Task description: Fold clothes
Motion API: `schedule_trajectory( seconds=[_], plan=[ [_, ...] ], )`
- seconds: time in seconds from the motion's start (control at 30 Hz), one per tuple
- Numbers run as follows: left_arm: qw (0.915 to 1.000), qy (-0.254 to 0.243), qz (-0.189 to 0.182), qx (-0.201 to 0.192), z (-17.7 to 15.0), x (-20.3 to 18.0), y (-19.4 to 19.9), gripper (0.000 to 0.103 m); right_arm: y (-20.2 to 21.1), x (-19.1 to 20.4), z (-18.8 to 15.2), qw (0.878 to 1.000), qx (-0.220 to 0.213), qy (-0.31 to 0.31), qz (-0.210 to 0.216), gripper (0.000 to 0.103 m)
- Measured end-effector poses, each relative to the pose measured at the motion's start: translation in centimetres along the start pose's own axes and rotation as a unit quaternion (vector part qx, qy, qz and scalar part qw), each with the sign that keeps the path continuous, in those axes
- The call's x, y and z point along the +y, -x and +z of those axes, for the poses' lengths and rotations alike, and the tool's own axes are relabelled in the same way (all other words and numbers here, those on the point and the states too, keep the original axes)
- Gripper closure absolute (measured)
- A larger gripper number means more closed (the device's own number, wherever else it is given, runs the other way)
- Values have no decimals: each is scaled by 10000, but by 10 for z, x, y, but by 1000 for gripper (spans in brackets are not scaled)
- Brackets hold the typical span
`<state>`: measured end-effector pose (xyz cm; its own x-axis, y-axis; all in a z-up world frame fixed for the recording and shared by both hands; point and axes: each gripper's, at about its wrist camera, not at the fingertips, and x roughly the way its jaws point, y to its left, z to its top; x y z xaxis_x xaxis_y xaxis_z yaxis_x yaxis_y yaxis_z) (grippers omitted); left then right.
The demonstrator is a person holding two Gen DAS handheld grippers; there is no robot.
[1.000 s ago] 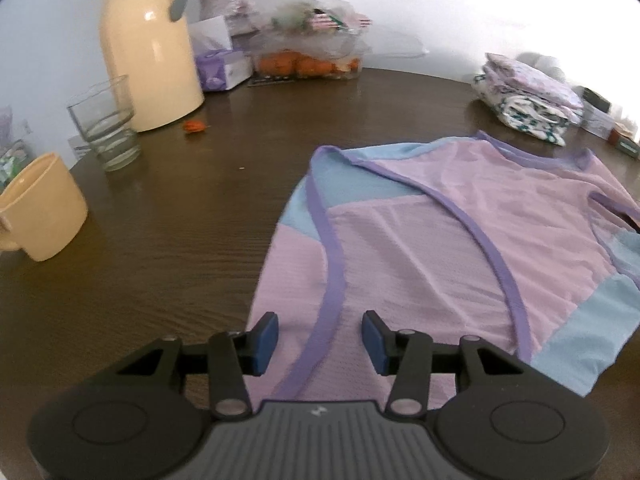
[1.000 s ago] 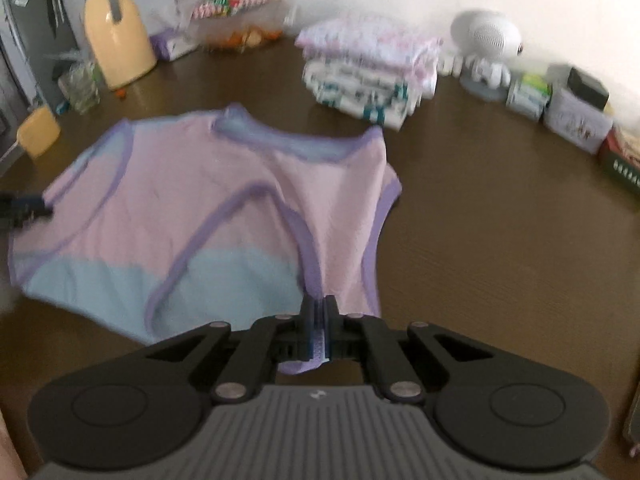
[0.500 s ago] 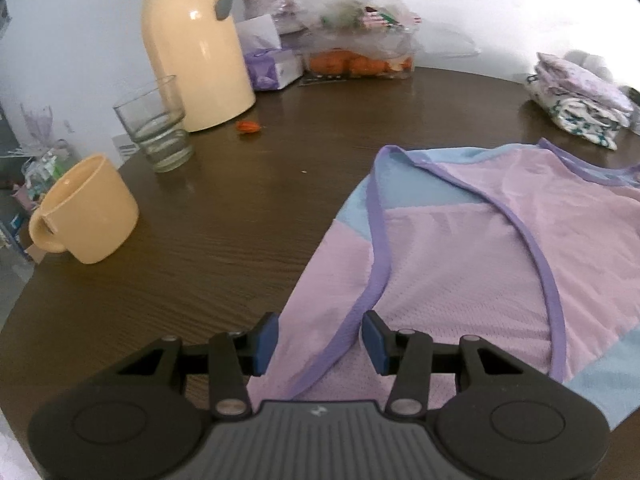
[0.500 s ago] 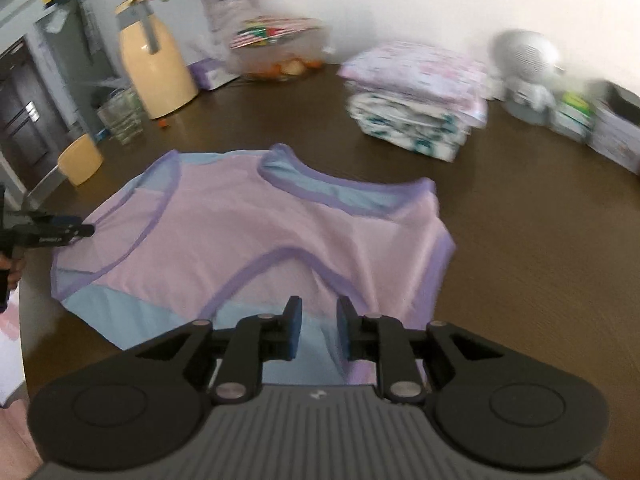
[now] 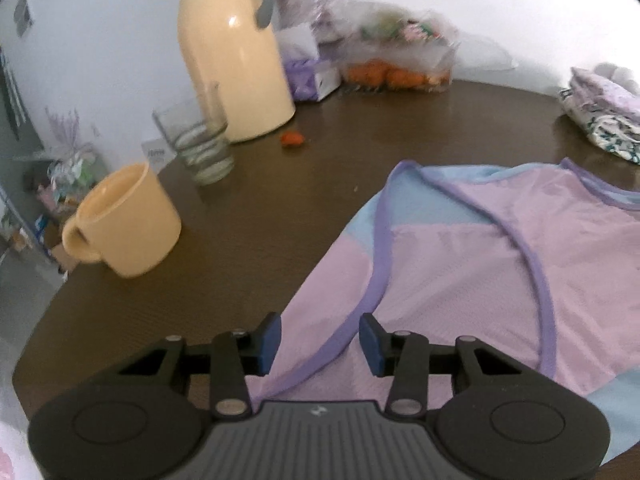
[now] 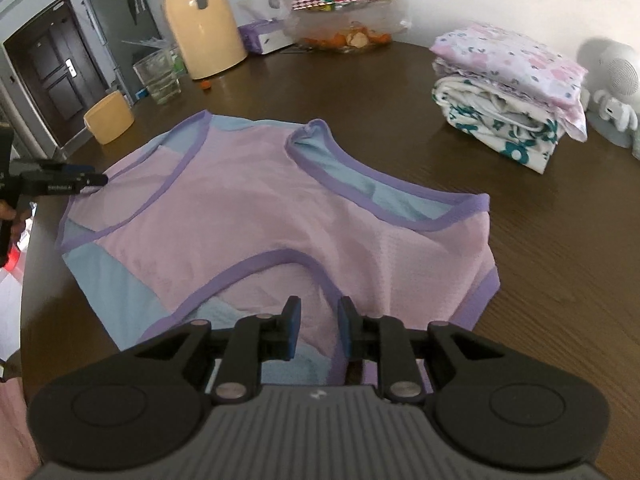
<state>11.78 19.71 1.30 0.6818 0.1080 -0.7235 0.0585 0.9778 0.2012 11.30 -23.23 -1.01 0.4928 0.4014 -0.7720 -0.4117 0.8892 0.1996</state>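
Left wrist view: your left gripper (image 5: 319, 340) stood about half open, its blue pads either side of the purple trim at the near edge of the pink top (image 5: 500, 264), pressing on nothing. Over the last second it had barely narrowed, and the camera had swung so the yellow mug (image 5: 124, 220) and the glass (image 5: 196, 140) came nearer the middle. The top lay flat on the brown table (image 5: 280, 200), one side already turned in.

In the right wrist view, your right gripper (image 6: 319, 326) had let go: a second earlier its jaws were clamped on the purple hem, and they had since opened to a narrow gap above the cloth. I judge that fold was laid and a new grip came next.

No writing was legible; only a small mark showed on each gripper body.
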Motion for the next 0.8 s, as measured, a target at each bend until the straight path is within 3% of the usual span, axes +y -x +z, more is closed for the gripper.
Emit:
schedule_trajectory(
  seconds=[0.2,0.27,0.4,0.6,0.8],
  plan=[
    [9994,-175,-286,-44,4,-7,10,51,3,-2,-2,9999,-115,-4,-27,82],
    [9991,-216,-369,-19,2,-9,8,50,6,-4,-5,9998,-168,-30,-52,76],
    [9983,-376,-441,46,0,-17,-1,51,11,-4,-9,9997,-196,-104,-91,75],
    [9977,-626,-218,139,2,-24,-17,70,9,0,-19,9997,-129,-176,-77,75],
    [9977,-564,-345,129,8,-12,-27,77,7,3,-26,9997,-117,-176,-109,74]
  ],
)
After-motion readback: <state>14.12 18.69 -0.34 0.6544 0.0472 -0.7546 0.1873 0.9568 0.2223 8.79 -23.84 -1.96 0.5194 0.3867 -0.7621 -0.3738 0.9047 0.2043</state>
